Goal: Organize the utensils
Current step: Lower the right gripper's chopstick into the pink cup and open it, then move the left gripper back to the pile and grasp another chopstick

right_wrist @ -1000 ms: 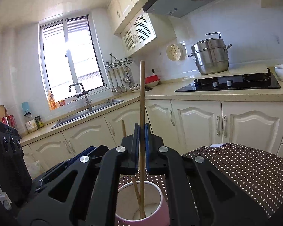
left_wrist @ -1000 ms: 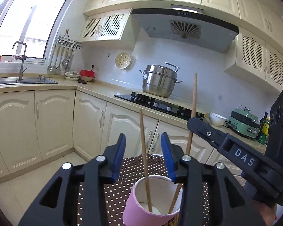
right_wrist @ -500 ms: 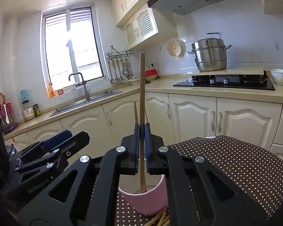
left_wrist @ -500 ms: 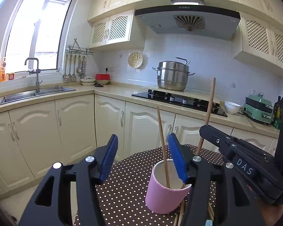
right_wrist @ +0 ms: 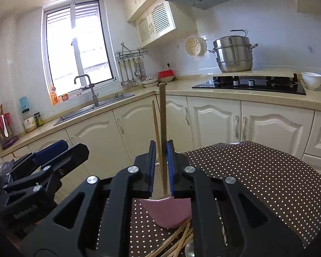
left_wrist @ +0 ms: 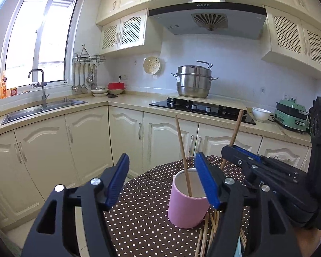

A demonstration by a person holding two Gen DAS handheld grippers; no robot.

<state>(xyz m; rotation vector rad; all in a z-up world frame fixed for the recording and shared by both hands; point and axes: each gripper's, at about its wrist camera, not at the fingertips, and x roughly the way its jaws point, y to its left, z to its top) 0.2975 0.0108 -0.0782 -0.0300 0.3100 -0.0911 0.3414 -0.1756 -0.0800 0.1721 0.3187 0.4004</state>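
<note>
Pink cup [left_wrist: 187,203] lower centre on polka-dot table [left_wrist: 139,214], one chopstick [left_wrist: 183,154] leaning inside. Left claw [left_wrist: 162,184] apart, opening, nothing between. Right claw [right_wrist: 161,167] opening, second chopstick [right_wrist: 163,132] upright between pads over cup. "GenRobot.AI" readable lower left, right-wrist view.

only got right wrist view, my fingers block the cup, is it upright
Observer: Yes, the cup stands upright on the dotted cloth, mouth up.
Operator: anything inside it
Observer: One chopstick leans inside, against the rim.
Operator: left side touching it?
Observer: No. The left gripper has its fingers wide apart and opening, not pressing the cup.
</note>
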